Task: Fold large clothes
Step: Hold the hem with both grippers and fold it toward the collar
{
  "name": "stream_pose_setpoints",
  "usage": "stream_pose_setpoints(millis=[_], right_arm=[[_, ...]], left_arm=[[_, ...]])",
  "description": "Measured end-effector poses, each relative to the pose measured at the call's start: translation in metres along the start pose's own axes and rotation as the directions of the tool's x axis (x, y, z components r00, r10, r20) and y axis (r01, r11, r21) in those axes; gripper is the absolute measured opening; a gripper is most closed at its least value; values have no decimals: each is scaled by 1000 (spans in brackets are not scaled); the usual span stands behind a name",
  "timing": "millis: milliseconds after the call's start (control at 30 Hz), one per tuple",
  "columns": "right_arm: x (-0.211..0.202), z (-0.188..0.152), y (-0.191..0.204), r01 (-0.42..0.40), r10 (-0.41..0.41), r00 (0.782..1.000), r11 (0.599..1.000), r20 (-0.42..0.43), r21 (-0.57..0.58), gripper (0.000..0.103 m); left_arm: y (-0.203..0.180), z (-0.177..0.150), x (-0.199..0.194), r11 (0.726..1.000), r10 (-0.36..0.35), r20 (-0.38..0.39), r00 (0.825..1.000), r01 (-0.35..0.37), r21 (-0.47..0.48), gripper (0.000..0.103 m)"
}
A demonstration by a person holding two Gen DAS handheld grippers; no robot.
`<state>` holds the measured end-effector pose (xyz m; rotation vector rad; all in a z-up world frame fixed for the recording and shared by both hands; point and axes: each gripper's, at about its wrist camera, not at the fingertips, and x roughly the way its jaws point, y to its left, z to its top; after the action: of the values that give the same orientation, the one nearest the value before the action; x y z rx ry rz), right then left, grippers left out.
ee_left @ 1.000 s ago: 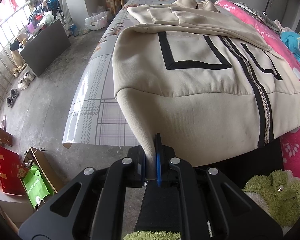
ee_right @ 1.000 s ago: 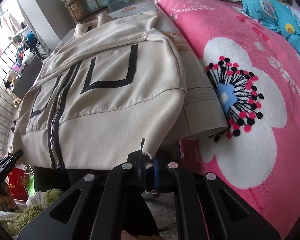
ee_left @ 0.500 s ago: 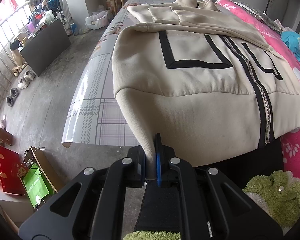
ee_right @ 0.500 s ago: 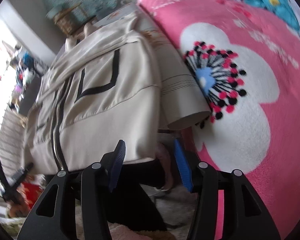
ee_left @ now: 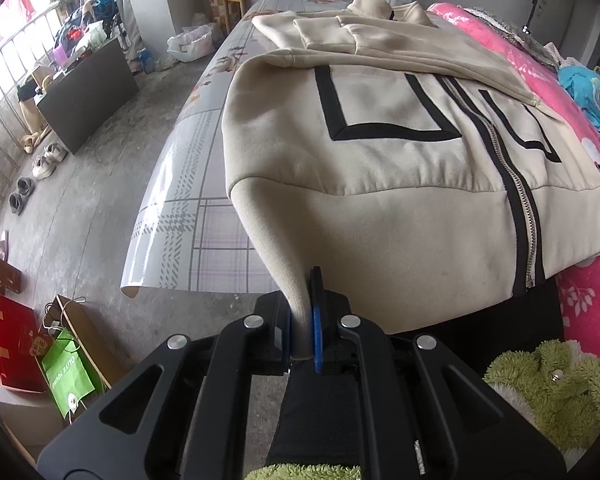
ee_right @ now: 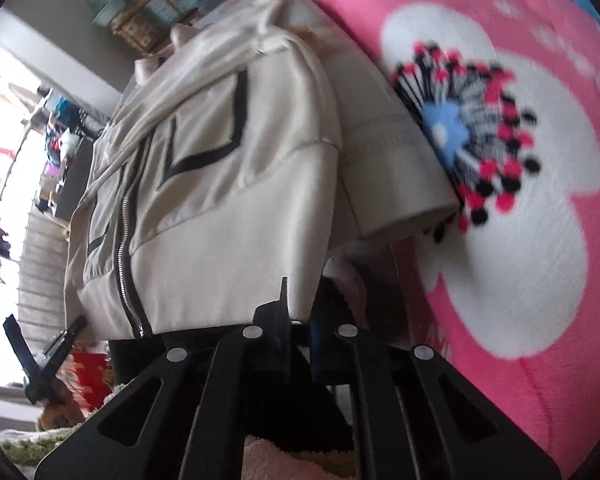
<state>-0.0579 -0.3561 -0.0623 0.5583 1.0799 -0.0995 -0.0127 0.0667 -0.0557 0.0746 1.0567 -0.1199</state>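
The cream zip jacket (ee_left: 380, 184) lay lengthwise on the bed (ee_left: 204, 184), collar at the far end, hem overhanging the near edge. No writing on it was legible. Both grippers tilted steeply downward: the left gripper (ee_left: 304, 320) pinched one hem corner, the right gripper (ee_right: 300, 320) had clamped the other.

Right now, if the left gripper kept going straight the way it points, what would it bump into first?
The cream jacket: the left gripper already pinches its hem corner, jaws shut, and the jacket's body on the bed lies directly ahead, as far as depth can be judged.
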Motion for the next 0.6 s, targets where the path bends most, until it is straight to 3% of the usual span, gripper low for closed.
stream_pose_setpoints(millis=[267,600], right_arm=[[-19,15,24,-39,44,994,998,100,-52,6],[-25,34,42,-44,59,987,994,151,-103,6]], left_arm=[[0,9,-30,998,-67,100,993,69,-11,6],[-2,24,-37,993,-114,169,979,120,-23,6]])
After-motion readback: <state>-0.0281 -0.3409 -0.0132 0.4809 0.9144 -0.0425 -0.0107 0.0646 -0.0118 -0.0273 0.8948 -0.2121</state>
